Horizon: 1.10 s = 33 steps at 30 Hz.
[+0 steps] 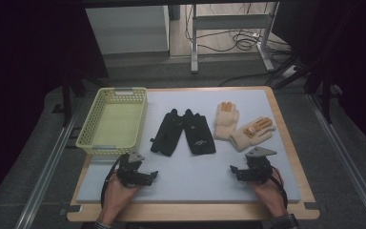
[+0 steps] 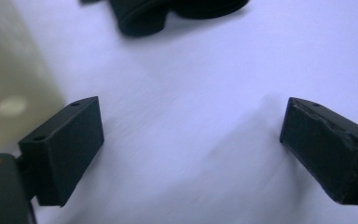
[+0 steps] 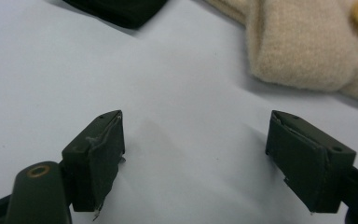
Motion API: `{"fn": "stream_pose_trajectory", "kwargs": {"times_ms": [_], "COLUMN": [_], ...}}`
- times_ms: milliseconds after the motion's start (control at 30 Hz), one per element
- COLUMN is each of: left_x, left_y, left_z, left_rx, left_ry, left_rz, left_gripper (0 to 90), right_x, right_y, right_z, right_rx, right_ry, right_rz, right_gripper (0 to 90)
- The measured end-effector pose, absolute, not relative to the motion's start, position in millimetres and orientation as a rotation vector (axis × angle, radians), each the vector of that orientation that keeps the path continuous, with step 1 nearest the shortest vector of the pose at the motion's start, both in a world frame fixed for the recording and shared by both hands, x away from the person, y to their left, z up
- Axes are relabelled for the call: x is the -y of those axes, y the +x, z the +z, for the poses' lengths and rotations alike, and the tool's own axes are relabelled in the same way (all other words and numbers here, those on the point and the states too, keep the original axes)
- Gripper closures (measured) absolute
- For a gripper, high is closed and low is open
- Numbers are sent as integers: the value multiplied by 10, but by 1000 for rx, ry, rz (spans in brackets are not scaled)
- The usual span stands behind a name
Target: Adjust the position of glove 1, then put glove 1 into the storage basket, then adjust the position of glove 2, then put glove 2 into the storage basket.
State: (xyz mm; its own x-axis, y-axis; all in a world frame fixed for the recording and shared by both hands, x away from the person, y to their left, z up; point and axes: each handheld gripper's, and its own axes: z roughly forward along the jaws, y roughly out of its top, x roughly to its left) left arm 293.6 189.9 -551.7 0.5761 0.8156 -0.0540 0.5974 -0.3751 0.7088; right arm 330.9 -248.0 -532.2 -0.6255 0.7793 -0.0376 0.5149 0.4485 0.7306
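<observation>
The high view looks forward and down over the whole table (image 1: 286, 143). Each gripper view sits low and close over the grey mat (image 2: 191, 93) (between its own spread jaws), both facing the black gloves (image 1: 183, 131), shared with the high view.

The black glove (image 2: 168, 14) is cut off by the top edge of the left gripper view, so just a dark curved piece of it shows. Beside it the yellow basket (image 2: 9, 79) is a pale blur running off the left edge, its holes smeared into soft spots. In the right gripper view the cream glove (image 3: 307, 46) runs off the top and right edges, with an orange patch clipped in the corner.
</observation>
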Motion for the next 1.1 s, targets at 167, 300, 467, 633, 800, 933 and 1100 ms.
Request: {"fn": "stream_pose_trajectory", "kwargs": {"times_ms": [167,300,467,633,800,933,1100], "left_x": [-1888,-1891,-1892,-1890,-1891,-1891,-1892], "left_y": [2933,2934,2934,2933,2934,2934,2933], "left_z": [-5520,-5523,-5524,-5524,-5524,-5524,-5525], "left_rx": [-1113,-1114,-1114,-1114,-1114,-1114,-1114], "left_ry": [2119,2114,2114,2114,2113,2113,2113], "left_rz": [409,405,406,407,406,406,406], "left_gripper": [88,87,87,88,88,88,88], "right_x": [2467,2464,2459,2455,2451,2438,2394], "right_y": [3301,3306,3308,3311,3314,3322,3327], "right_z": [-5325,-5326,-5324,-5323,-5319,-5309,-5292], "right_rx": [-2331,-2324,-2326,-2323,-2317,-2316,-2337], "right_ry": [1091,1102,1111,1117,1134,1135,1127], "right_rz": [977,962,954,953,959,961,979], "right_gripper": [181,145,141,141,149,172,187]}}
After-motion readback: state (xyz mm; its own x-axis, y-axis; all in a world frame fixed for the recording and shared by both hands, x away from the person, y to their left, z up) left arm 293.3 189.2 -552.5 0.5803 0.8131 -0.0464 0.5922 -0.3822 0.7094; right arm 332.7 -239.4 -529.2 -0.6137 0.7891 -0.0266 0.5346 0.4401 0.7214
